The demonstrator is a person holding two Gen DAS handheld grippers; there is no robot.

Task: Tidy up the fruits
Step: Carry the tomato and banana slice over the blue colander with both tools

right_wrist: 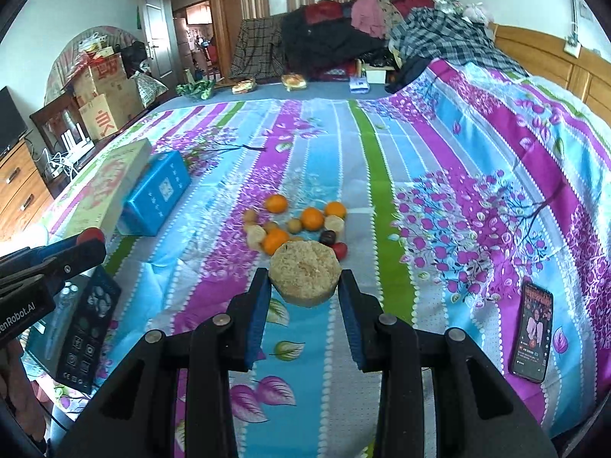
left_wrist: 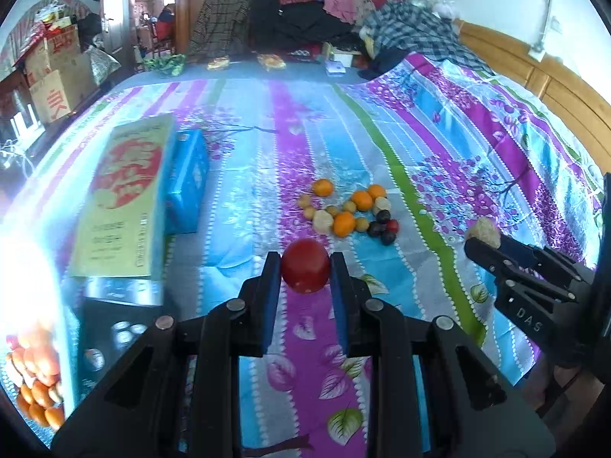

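My left gripper (left_wrist: 305, 267) is shut on a small red fruit (left_wrist: 305, 265), held above the bed. My right gripper (right_wrist: 304, 280) is shut on a round beige crumbly cake (right_wrist: 304, 271), also lifted off the bedspread. In the left wrist view the right gripper (left_wrist: 482, 237) shows at the right with that cake (left_wrist: 483, 232). In the right wrist view the left gripper (right_wrist: 89, 240) shows at the left edge with the red fruit (right_wrist: 90, 234). A pile of oranges, pale round fruits and dark plums (left_wrist: 349, 212) (right_wrist: 298, 227) lies on the bedspread ahead of both grippers.
A yellow-green flat box (left_wrist: 126, 194) and a blue box (left_wrist: 187, 183) lie at the left. Oranges fill a container (left_wrist: 36, 389) at the lower left. A black box (right_wrist: 86, 324) sits near it. A phone (right_wrist: 532, 330) lies at the right. Clothes (right_wrist: 382, 26) pile up at the far end.
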